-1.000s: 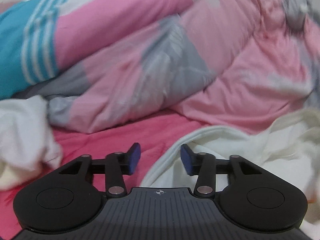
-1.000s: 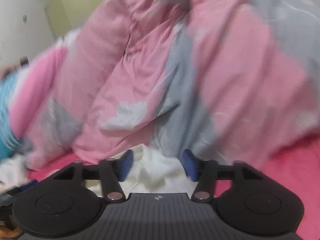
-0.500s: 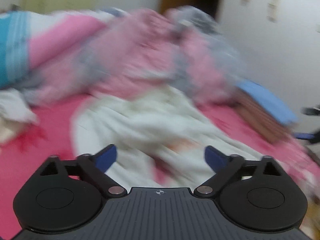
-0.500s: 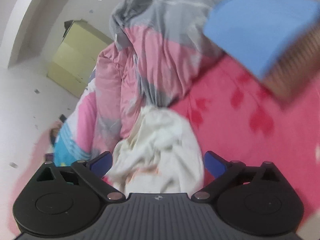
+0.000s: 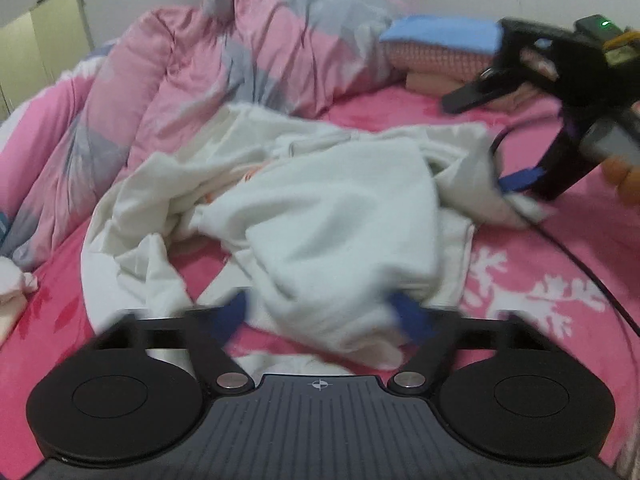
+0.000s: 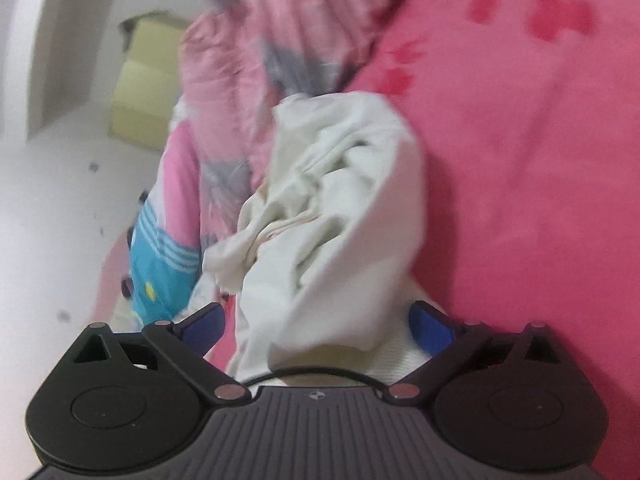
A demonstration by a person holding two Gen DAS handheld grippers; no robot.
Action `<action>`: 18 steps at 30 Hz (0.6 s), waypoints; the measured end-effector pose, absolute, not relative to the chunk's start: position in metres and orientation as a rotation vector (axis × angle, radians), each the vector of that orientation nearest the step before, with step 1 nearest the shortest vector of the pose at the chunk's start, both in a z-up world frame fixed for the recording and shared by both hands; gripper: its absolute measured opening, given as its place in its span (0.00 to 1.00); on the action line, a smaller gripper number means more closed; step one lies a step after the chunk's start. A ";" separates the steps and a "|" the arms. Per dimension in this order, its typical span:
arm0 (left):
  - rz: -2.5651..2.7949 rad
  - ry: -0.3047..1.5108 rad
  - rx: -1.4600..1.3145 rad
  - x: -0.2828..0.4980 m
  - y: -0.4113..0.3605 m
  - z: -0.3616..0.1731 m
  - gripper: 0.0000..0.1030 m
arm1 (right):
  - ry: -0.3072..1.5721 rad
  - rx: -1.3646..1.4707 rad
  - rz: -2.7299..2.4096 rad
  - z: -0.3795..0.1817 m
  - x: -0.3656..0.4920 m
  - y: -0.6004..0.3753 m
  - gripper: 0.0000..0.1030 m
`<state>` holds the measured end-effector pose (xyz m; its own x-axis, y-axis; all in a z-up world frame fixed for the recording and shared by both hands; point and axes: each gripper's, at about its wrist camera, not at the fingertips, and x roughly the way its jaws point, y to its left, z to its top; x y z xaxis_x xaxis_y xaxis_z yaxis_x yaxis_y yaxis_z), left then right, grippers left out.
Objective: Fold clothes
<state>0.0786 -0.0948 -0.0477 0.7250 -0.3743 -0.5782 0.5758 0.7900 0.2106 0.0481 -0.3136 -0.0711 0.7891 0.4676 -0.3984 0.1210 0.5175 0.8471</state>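
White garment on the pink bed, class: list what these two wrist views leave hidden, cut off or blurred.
- Left wrist view: the white garment is crumpled, so its kind, sleeves and collar are hidden in its own folds.
- Left wrist view: the left gripper pads are motion-blurred; its jaws have just been closing around cloth, but contact is unclear.
- Right wrist view: the right gripper stands open; the garment's near edge is hidden behind its body.
- Left wrist view: the person's hand is cut off by the edge.

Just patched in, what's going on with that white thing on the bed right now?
A person with a gripper in each hand is starting on a crumpled white garment lying on the pink bedsheet. The left gripper has just been closing around its near edge, not yet clamped. The right gripper is open wide at the garment's other end. Nothing is folded yet.
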 end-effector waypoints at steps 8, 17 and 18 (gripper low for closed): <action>-0.475 0.506 0.219 0.075 -0.061 -0.020 0.12 | 0.716 1.031 0.409 -0.068 0.064 -0.255 0.16; -0.507 0.519 0.056 0.059 0.013 0.025 0.13 | 0.612 0.898 0.581 -0.014 0.029 -0.200 0.04; -0.509 0.547 0.061 0.060 0.014 0.020 0.15 | 0.601 0.851 0.549 -0.009 0.024 -0.200 0.04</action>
<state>0.0599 0.0140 0.0196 0.7336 -0.4465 -0.5123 0.4785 0.8747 -0.0771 0.0237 -0.2000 -0.0091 0.7054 0.6580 -0.2637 -0.2026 0.5436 0.8145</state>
